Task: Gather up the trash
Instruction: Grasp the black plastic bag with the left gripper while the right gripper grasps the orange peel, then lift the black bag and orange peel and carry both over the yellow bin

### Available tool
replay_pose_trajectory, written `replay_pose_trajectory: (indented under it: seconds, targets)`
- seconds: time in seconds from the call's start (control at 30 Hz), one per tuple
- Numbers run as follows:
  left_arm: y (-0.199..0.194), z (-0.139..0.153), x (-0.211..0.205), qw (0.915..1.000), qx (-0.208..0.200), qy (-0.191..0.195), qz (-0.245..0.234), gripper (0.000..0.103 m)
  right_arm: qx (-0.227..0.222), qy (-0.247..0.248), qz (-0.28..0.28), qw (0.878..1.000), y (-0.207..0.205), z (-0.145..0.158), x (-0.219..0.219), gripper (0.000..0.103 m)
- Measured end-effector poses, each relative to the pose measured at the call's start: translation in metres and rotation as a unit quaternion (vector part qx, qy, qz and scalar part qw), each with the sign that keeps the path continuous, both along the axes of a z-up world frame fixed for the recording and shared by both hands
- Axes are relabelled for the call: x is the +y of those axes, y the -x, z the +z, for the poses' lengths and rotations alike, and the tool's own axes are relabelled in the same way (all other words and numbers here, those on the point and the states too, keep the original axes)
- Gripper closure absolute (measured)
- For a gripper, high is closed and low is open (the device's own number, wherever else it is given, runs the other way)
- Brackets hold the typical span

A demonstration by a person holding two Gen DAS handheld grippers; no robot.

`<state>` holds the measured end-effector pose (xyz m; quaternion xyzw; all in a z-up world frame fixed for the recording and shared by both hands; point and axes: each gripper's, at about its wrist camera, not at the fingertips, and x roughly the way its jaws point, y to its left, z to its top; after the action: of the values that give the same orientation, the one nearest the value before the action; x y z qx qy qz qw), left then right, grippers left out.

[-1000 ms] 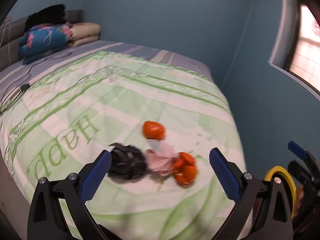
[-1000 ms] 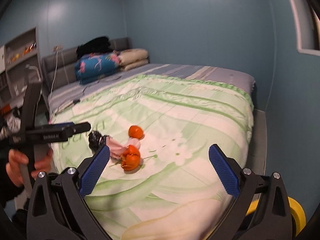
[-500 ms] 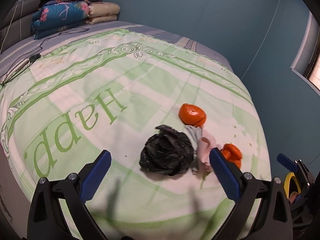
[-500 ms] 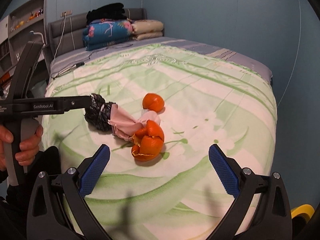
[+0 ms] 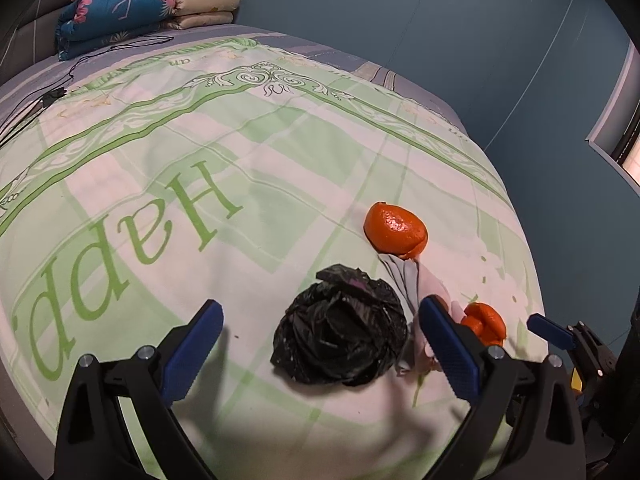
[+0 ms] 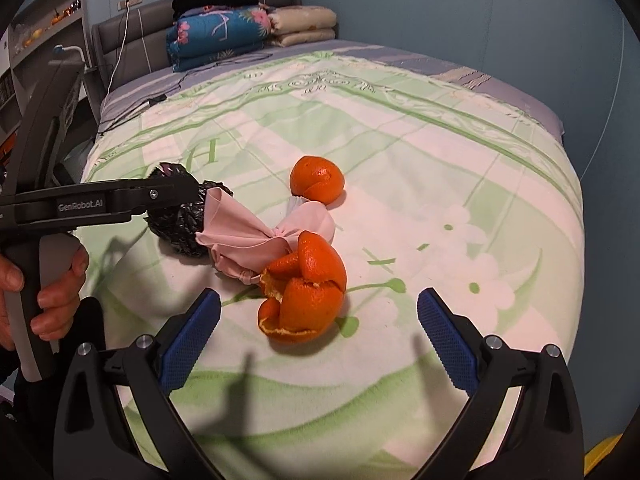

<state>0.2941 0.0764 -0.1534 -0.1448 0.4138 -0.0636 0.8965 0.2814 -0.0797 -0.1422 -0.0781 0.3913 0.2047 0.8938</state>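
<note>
The trash lay in a short row on the bed (image 6: 460, 184), running from the person's left and slightly farther side toward the near right. At the left end sat a crumpled black plastic bag (image 5: 340, 344), a rounded lump with no clear long axis. Touching it was a pink crumpled wrapper (image 6: 264, 236), its long axis following the row. An opened orange peel (image 6: 306, 292) lay at the right end, its flaps curling upward, and a second, dome-shaped peel (image 6: 317, 180) rested just beyond the wrapper.

The left gripper (image 5: 320, 354) hung over the bag, its blue fingers (image 5: 192, 354) spread wide to either side of it and touching nothing. The right gripper (image 6: 318, 342) was near the opened peel, its fingers (image 6: 448, 346) likewise spread apart and empty.

The green-and-white quilt carried large green letters reading "Happ", upside down in the left wrist view. "GenRobot.AI" was printed on the left gripper's side.
</note>
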Motion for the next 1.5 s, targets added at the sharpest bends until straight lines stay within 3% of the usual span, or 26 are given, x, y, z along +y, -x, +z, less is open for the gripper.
replay_pose_trajectory:
  seconds: [0.23, 0.3, 0.47, 0.63, 0.8, 1.2, 1.5]
  targets:
    - [-0.007, -0.009, -0.001, 0.9999, 0.012, 0.003, -0.012, 0.024, 0.024, 0.007, 0.000, 1.000, -0.013, -0.010, 0.007, 0.012]
    - [-0.008, -0.011, -0.003, 0.9998, 0.012, -0.002, -0.016, 0.030, 0.028, 0.010, -0.002, 1.000, -0.015, -0.011, 0.008, 0.023]
    - [-0.010, -0.012, -0.007, 0.9993, 0.011, 0.002, -0.035, 0.052, 0.043, 0.009, -0.003, 0.999, -0.019, -0.014, 0.009, 0.039]
    - [-0.007, -0.005, -0.009, 0.9991, 0.003, 0.005, -0.042, 0.062, 0.051, 0.001, -0.001, 0.999, -0.019, -0.010, 0.010, 0.059]
    - [-0.003, -0.001, -0.005, 0.9991, 0.002, 0.013, -0.040, 0.064, 0.054, -0.004, -0.004, 0.999, -0.017, -0.003, 0.008, 0.074]
    - [0.014, 0.023, 0.001, 0.9994, -0.021, 0.007, -0.028, 0.064, 0.038, 0.001, -0.027, 0.999, 0.000, 0.011, -0.014, 0.077]
    - [0.034, 0.054, -0.001, 0.9983, -0.055, -0.008, -0.018, 0.064, 0.005, -0.016, -0.053, 0.998, 0.023, 0.039, -0.044, 0.077]
